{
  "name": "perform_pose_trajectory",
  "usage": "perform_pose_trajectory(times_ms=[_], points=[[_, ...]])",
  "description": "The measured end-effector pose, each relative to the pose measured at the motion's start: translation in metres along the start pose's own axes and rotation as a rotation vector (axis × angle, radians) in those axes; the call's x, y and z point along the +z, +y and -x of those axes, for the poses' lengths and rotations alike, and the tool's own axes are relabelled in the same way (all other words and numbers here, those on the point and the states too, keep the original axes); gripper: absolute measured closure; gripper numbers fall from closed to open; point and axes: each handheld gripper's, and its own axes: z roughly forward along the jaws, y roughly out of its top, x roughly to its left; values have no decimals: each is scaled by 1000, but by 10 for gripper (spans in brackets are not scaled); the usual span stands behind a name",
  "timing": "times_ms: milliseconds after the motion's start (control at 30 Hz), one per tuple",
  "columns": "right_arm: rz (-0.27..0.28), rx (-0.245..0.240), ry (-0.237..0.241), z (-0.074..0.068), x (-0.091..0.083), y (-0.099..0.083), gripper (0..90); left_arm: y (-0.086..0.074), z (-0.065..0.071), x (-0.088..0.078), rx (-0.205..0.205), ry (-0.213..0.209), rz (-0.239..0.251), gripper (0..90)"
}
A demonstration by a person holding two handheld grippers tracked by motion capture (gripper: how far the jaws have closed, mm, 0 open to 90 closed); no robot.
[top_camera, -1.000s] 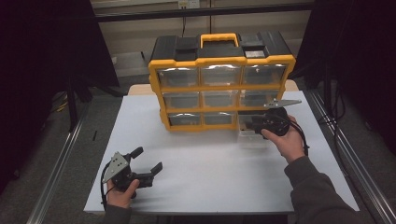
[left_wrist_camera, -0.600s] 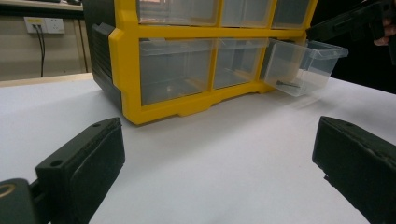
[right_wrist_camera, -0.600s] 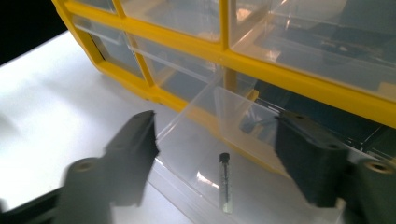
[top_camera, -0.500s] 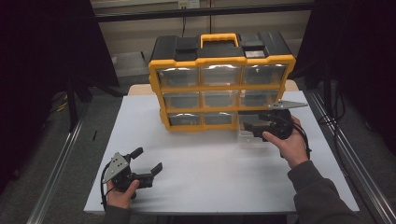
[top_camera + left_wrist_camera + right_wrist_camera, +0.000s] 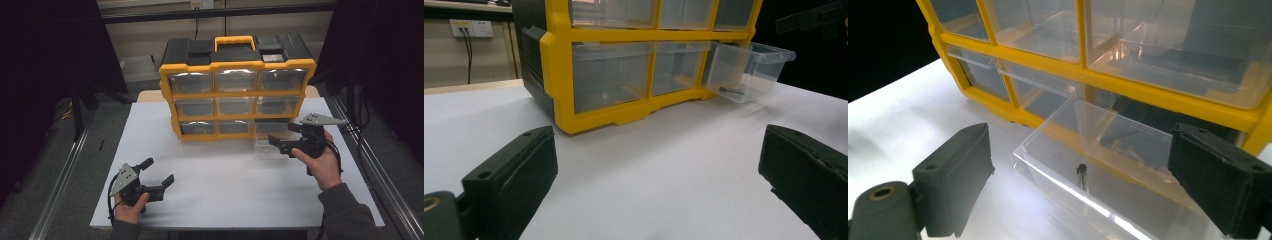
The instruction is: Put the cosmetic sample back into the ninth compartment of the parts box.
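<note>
A yellow and black organizer [image 5: 235, 90] with clear drawers stands at the back of the white table [image 5: 225, 200]. Its bottom right drawer [image 5: 269, 142] is pulled out and tilted, with a small black screw [image 5: 1081, 174] lying inside; the same drawer [image 5: 751, 65] appears in the left gripper view. My right gripper [image 5: 283, 136] hovers just in front of that drawer. Its jaws have just been opening and stand wide, pressing on nothing. My left gripper [image 5: 160, 171] rests open and empty at the front left.
The other drawers [image 5: 232, 82] of the organizer are pushed in. A yellow carry handle [image 5: 235, 40] sits on top. Metal rails [image 5: 60, 185] run along both sides of the table, with dark floor beyond.
The right gripper has let go of the drawer front, opened its jaws and drawn back to the right, toward the person. The left gripper has stayed put.
</note>
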Motion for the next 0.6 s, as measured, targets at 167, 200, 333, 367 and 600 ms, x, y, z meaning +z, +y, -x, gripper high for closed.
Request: perform_pose_trajectory(times_ms=[167, 200, 333, 367, 600], points=[[24, 2, 2, 0, -8, -11, 74, 0, 0, 0, -12, 10, 10, 25], [27, 2, 3, 0, -9, -14, 75, 0, -1, 0, -6, 11, 4, 25], [42, 13, 1, 2, -16, -21, 62, 0, 1, 1, -2, 7, 5, 26], [53, 8, 1, 3, -17, -23, 60, 0, 1, 1, -2, 8, 3, 25], [82, 8, -19, 7, -28, -36, 49, 0, 2, 2, -21, 16, 18, 25]])
